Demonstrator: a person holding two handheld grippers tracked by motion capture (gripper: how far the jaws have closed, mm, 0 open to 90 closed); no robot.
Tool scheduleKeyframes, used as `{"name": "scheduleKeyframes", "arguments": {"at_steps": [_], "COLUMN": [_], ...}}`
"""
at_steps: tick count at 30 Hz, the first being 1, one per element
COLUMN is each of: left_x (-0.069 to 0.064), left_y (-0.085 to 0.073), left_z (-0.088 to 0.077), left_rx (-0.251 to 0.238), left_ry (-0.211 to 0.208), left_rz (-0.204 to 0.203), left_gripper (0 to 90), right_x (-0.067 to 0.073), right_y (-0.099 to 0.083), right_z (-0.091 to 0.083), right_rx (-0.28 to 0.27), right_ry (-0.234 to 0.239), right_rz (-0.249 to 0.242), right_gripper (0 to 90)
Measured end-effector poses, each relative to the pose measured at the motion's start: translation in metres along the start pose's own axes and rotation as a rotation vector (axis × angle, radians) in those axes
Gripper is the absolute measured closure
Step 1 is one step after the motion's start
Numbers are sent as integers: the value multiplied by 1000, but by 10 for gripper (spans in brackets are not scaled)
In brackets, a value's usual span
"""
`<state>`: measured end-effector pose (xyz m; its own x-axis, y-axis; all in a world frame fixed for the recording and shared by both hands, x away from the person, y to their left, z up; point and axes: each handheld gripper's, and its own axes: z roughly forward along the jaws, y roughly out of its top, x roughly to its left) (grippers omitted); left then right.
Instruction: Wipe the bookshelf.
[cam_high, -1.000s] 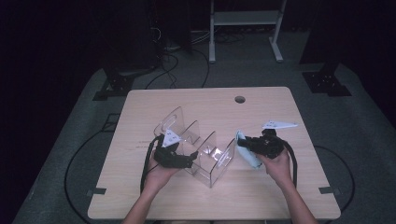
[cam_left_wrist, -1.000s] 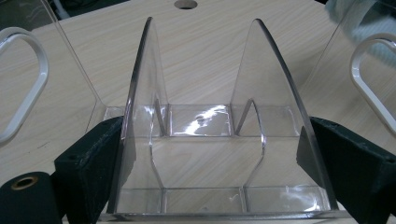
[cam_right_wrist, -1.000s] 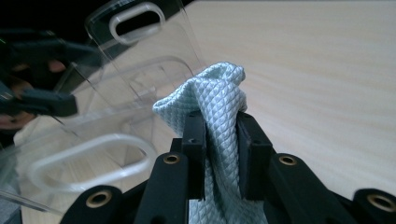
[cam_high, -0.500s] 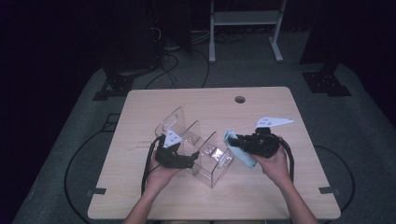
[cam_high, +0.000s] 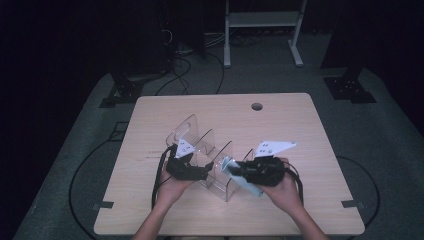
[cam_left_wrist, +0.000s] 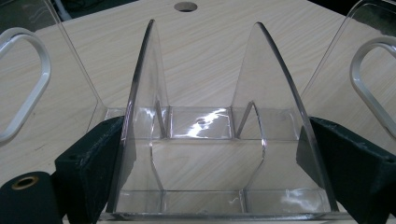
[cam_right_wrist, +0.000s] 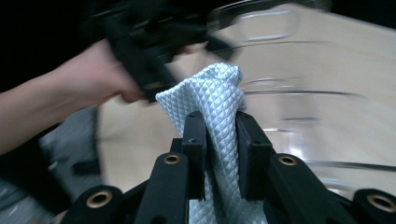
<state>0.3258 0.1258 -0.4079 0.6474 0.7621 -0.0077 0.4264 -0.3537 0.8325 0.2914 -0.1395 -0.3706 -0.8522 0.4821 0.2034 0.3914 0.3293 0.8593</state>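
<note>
A clear acrylic rack (cam_high: 210, 150) with several upright dividers stands mid-table. My left gripper (cam_high: 200, 172) clamps its near end: in the left gripper view the black pads (cam_left_wrist: 100, 149) press the outer walls of the rack (cam_left_wrist: 210, 154) from both sides. My right gripper (cam_high: 235, 169) is shut on a pale blue quilted cloth (cam_high: 242, 182) and sits at the rack's right end. In the right gripper view the cloth (cam_right_wrist: 210, 98) bulges up between the closed jaws of the gripper (cam_right_wrist: 219, 121), with the other hand (cam_right_wrist: 84, 79) and the rack blurred beyond it.
The wooden table (cam_high: 280, 120) has a round cable hole (cam_high: 257, 106) near its far edge. Behind it stand a white metal frame (cam_high: 260, 30) and black stand feet (cam_high: 350, 87), and cables run over the grey floor. Bare tabletop lies on every side of the rack.
My right gripper has carried the cloth leftward to the rack's right end. The left gripper and the rack have stayed put.
</note>
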Motion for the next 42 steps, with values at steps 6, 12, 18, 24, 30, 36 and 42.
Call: {"name": "scheduleKeyframes", "arguments": {"at_steps": [6, 12, 18, 24, 30, 36, 42], "left_x": [-1, 0, -1, -1, -1, -1, -1], "left_y": [0, 1, 0, 1, 1, 1, 1], "left_z": [0, 1, 0, 1, 1, 1, 1], "left_rx": [-3, 2, -1, 2, 1, -1, -1], "left_ry": [3, 0, -2, 1, -2, 0, -2], "left_rz": [-5, -4, -2, 4, 1, 5, 6], "left_gripper": [85, 85, 85, 85, 85, 85, 85], "right_x": [-3, 16, 19, -15, 10, -14, -58], "right_y": [2, -2, -2, 1, -2, 2, -2], "right_z": [-1, 7, 8, -9, 2, -6, -20], "right_rx": [5, 17, 28, -21, 7, -5, -57], "right_ry": [-53, -3, -8, -117, -44, -89, -181], "right_rz": [-16, -41, -60, 18, -50, -2, 117], "right_gripper": [755, 755, 753, 756, 754, 754, 753]}}
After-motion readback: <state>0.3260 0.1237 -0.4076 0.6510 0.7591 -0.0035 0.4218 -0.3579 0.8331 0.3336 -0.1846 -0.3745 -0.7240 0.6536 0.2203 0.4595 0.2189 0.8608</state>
